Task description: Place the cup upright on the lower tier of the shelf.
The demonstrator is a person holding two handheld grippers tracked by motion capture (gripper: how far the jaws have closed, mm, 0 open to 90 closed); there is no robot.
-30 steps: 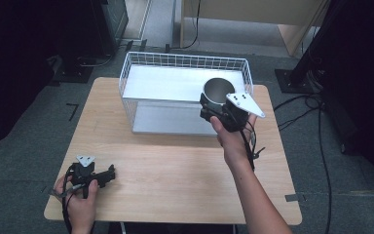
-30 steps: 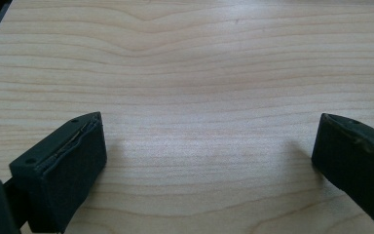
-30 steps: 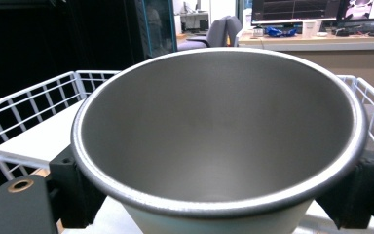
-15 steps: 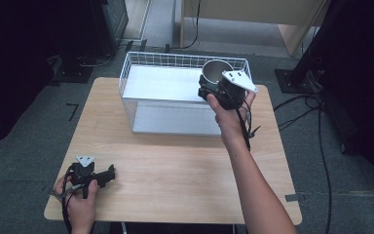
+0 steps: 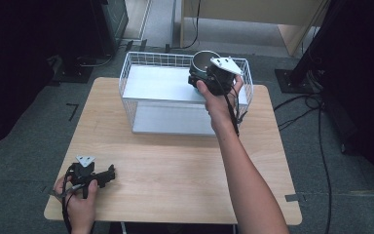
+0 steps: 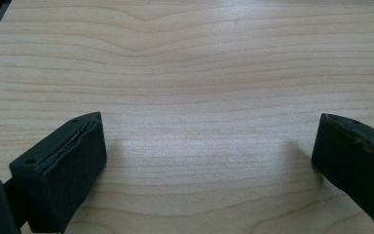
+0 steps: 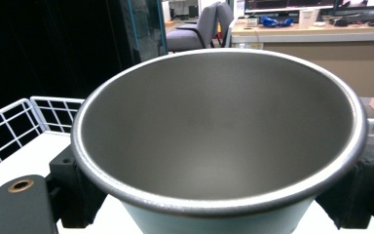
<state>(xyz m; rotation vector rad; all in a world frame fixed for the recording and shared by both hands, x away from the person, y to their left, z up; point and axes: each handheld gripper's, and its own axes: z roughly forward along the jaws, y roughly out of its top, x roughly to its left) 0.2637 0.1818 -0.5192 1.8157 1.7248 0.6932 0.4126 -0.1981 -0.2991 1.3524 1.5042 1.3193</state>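
At the near left corner of the desk (image 5: 175,175), the person's left hand (image 5: 78,197) rests on the wood with the left claw (image 5: 108,174) lying low and pointing right along the surface; in the left gripper view its jaws stand wide apart with nothing but bare wood grain between them. The right forearm reaches up across the desk from the near edge, stretched out nearly straight, and the right hand (image 5: 219,100) holds the right claw (image 5: 197,78) raised over the far right part of the wire basket (image 5: 126,78), its grey plate uppermost. The desk is pale wood on grey carpet, with cables trailing on the floor at the right and dark stands around. The white basket sits at the far middle of the desk, a white tray (image 5: 156,83) inside it. The right claw's jaws are closed on either side of a steel bowl (image 7: 219,131), gripping its wall just under the rim, mouth tilted toward the camera, held above the tray near the basket's far rim. Beyond are office chairs and a counter.
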